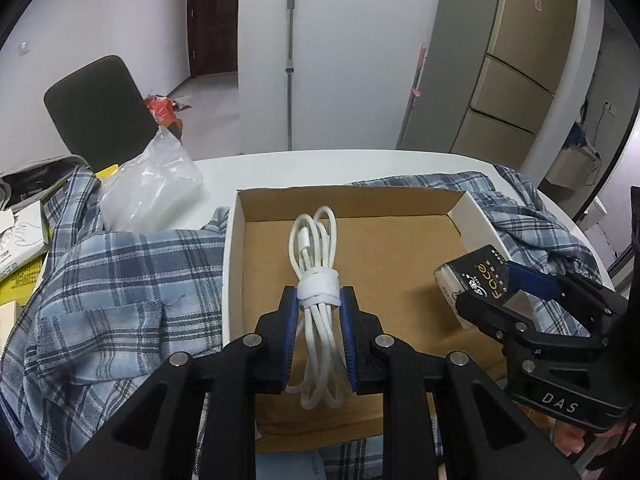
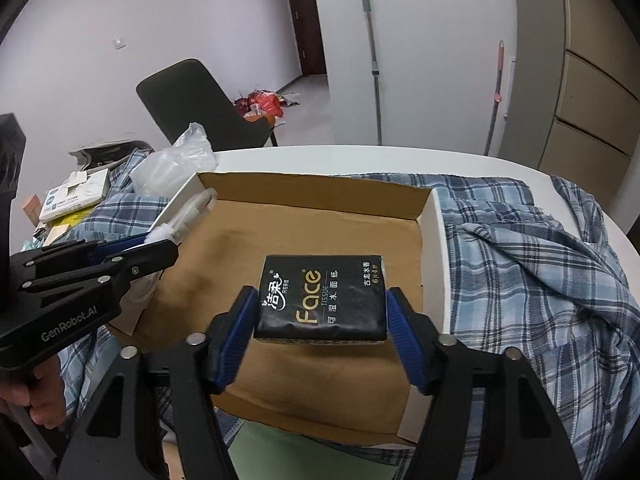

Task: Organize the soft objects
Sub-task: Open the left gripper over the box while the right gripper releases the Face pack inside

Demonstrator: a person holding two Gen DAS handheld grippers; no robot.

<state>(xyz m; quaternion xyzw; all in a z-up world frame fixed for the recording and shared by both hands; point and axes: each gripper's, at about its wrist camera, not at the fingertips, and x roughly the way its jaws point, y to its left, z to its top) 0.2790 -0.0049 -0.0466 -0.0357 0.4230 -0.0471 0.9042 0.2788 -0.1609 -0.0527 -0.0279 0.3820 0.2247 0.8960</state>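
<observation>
My left gripper (image 1: 319,294) is shut on a coiled white cable (image 1: 316,248) bound with a white strap, held over the open cardboard box (image 1: 236,240). My right gripper (image 2: 320,300) is shut on a black "Face" tissue pack (image 2: 324,296), held over the same box (image 2: 432,240). In the left wrist view the tissue pack (image 1: 472,276) and right gripper (image 1: 500,288) show at the box's right side. In the right wrist view the left gripper (image 2: 156,246) and cable (image 2: 188,216) show at the box's left wall.
A blue plaid shirt (image 1: 112,280) lies spread under and around the box, also on the right (image 2: 540,280). A clear plastic bag (image 1: 156,192) and paper boxes (image 2: 72,196) sit at the left. A dark chair (image 2: 192,104) stands behind the white table (image 1: 320,164).
</observation>
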